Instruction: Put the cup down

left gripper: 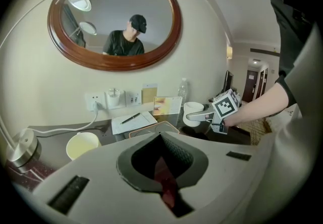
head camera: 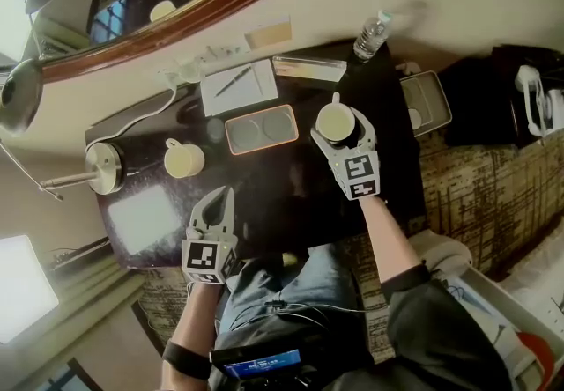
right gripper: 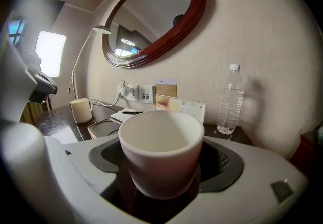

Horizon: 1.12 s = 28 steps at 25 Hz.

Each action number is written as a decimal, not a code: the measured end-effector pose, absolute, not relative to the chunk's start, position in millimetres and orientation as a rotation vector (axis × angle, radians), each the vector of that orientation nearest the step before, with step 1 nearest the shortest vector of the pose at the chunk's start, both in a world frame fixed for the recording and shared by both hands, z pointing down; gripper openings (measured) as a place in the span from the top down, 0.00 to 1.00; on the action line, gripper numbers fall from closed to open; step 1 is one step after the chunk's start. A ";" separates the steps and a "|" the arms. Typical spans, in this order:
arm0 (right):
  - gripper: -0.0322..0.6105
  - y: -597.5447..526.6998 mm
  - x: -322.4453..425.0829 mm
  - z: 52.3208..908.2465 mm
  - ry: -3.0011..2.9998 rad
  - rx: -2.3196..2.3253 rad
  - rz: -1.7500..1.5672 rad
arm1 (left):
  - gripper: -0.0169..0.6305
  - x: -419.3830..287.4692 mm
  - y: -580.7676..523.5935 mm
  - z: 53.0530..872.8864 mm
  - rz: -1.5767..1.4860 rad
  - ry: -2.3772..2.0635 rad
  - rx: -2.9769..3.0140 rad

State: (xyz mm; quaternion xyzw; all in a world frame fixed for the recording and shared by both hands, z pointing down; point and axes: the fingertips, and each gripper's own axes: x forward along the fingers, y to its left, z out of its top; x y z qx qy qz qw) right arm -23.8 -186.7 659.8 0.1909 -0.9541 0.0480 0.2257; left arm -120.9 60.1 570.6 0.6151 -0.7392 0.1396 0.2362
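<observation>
The right claw (head camera: 340, 130) stands wide around a smooth, round white ceramic cup (head camera: 334, 121), its jaws pressed to the wall, over the two o'clock part of the glossy dark counter (head camera: 291, 195). A copper-rimmed rectangular tray (head camera: 261, 129) lies at the cup's nine o'clock. The cup appears not yet released, so setting it down and letting go are left, while the left claw (head camera: 218, 201), at seven o'clock, is closed tight and empty.

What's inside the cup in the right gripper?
Nothing shows inside the cup held by the right gripper. The head view looks down into a bare, pale interior. In the right gripper view the near rim hides the very bottom.
</observation>
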 end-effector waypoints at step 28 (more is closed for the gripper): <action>0.21 -186.7 26.6 674.9 -2.510 0.656 0.261 | 0.97 -118.3 49.9 561.9 0.392 -2.012 1.746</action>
